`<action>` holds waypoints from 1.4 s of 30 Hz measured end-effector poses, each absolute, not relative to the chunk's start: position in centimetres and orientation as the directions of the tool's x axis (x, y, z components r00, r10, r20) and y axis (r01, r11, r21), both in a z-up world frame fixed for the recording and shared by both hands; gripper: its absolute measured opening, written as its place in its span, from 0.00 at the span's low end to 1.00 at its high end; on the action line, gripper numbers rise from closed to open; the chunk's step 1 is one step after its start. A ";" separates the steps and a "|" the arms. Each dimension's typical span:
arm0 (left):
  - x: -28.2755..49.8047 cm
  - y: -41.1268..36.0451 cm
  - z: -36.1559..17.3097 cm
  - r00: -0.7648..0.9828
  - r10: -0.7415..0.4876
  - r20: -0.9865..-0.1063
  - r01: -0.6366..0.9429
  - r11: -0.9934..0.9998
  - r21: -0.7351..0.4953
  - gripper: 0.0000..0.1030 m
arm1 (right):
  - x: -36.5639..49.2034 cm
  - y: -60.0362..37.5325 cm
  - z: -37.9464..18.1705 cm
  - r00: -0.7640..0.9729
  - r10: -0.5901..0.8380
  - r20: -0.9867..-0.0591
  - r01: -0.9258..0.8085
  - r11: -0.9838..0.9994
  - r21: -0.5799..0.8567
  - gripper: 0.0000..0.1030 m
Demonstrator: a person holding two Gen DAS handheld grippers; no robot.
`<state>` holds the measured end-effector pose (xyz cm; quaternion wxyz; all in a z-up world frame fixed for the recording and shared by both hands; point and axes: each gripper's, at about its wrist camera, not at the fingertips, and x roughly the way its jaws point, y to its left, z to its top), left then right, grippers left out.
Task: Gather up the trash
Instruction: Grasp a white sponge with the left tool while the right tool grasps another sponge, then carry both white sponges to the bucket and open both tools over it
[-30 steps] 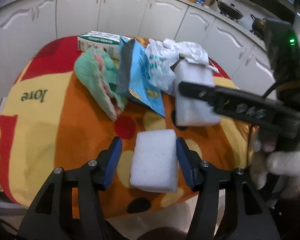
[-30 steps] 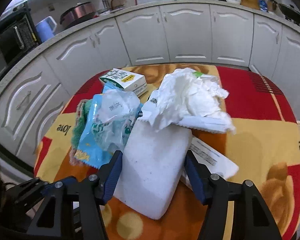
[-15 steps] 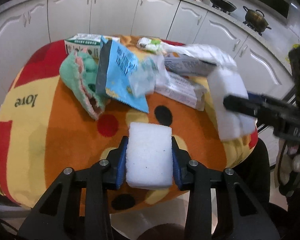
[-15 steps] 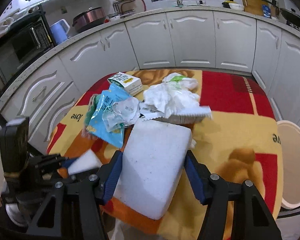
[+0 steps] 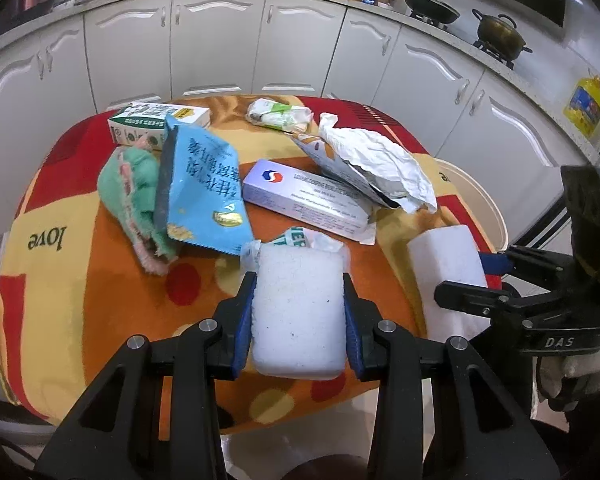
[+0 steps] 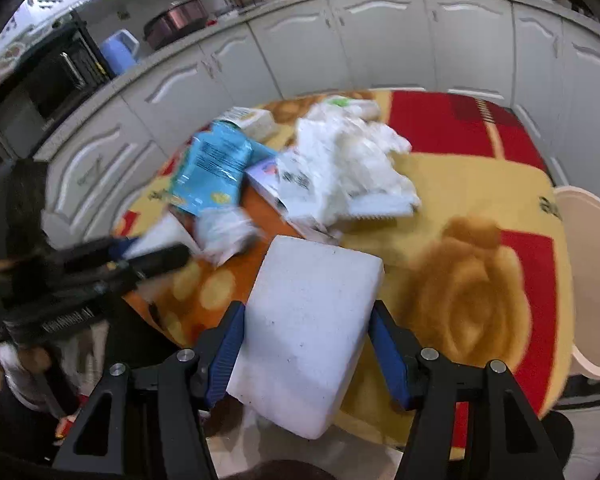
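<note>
Both tongs are busy; the left gripper point(image 5: 299, 312) is clamped tight on a small white foam block point(image 5: 298, 312), blue pads pressed into both its sides, held just off the near edge of the table point(image 5: 72, 280); the right gripper point(image 6: 306, 344) grips a bigger white foam slab point(image 6: 306, 328) the same way, jaws set wider; the blue snack bag point(image 5: 202, 184), purple box point(image 5: 304, 196) and crumpled white paper point(image 5: 376, 164) lie mid-table; a cream bin point(image 6: 592, 276) sits at the table's right edge.
</note>
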<state>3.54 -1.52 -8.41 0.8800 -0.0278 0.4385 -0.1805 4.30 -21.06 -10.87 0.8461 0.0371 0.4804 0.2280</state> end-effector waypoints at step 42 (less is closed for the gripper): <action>9.0 -24.4 -3.1 0.503 -0.498 -0.706 0.552 0.814 -0.180 0.35 | 4.0 -43.9 -7.9 0.686 0.122 -0.718 0.103 0.960 0.261 0.59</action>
